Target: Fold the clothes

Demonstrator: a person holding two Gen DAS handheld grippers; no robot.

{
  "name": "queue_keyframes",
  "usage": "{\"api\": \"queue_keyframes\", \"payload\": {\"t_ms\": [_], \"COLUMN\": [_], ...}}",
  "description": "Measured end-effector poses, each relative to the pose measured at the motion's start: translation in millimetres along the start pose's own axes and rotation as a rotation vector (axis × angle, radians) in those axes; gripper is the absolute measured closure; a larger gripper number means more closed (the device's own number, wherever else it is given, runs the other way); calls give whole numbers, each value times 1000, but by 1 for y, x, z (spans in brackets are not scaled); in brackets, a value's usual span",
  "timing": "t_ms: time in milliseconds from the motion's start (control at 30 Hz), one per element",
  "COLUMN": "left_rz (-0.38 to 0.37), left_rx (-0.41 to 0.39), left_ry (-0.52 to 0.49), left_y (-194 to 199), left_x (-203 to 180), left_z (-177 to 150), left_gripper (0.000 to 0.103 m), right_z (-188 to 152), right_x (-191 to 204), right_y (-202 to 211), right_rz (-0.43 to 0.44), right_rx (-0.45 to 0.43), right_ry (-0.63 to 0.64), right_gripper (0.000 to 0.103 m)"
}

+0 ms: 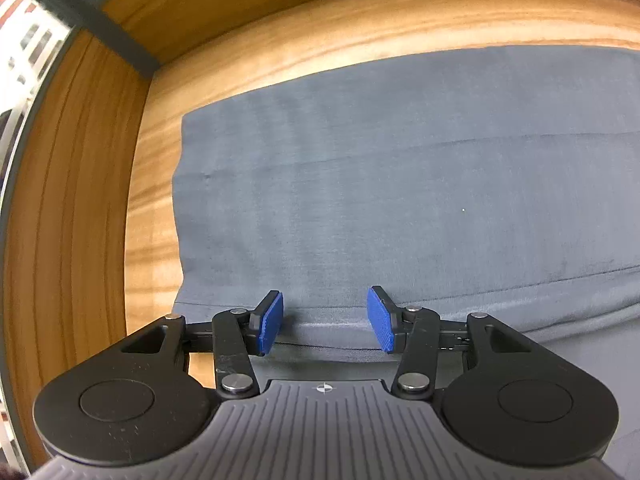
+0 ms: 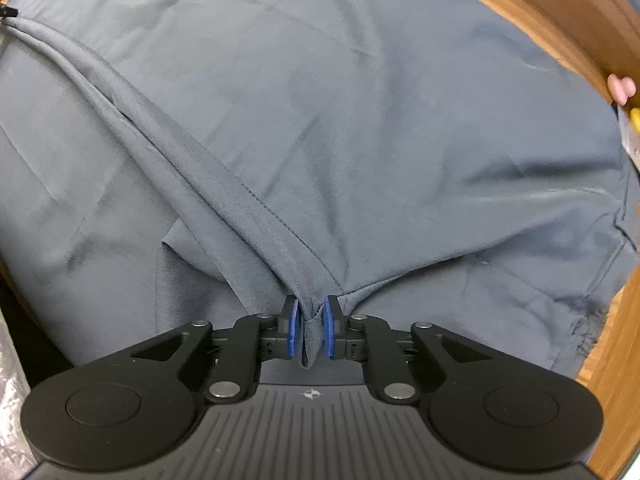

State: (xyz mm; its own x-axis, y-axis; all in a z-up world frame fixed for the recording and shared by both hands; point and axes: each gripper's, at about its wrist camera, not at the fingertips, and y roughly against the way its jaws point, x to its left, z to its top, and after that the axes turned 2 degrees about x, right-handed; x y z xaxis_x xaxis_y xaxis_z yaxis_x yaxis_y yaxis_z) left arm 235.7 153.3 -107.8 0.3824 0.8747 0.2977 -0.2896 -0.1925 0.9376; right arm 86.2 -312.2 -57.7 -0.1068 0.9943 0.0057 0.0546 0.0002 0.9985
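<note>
Your right gripper pinches a hem of the grey garment on the wooden table, while your left gripper hovers above the garment, blue pads spread apart.

Even soft light, strong fisheye bending, slight blur at edges.

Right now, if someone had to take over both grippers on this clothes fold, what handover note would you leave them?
Right gripper: shut on a bunched hem of the grey garment, fabric pinched between the blue fingers and pulled up into a ridge.
Left gripper: open, holding nothing, poised over the garment's near folded edge.
Garment: spread on the wooden table; at the left end it lies flat with a straight edge, at the right end it is still wrinkled.
Done: layers already overlap, so at least one fold seems in.
Left: probably grip with the left, carry the held hem over, flatten.
</note>
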Motion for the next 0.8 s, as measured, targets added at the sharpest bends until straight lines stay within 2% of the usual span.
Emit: {"api": "queue_keyframes", "payload": {"t_ms": [167,333,467,667,800], "left_rz": [46,48,63,43,-8], "left_rx": [-22,-10,-3,14,23], "left_ry": [79,133,177,183,160], "left_y": [5,6,5,-1,-9], "left_x": [21,48,73,94,102], "left_z": [-6,-8,-12,-9,-6], "left_gripper": [53,50,47,43,43], "right_z": [1,1,8,10,14], "right_x": [-2,7,9,9,14], "right_y": [17,32,24,26,25], "right_rz": [-20,-42,-50,-24,-36], "right_rx": [-57,-100,-112,-121,-116], "right_ry": [-11,-5,4,36,44], "right_gripper": [74,74,74,70,67]}}
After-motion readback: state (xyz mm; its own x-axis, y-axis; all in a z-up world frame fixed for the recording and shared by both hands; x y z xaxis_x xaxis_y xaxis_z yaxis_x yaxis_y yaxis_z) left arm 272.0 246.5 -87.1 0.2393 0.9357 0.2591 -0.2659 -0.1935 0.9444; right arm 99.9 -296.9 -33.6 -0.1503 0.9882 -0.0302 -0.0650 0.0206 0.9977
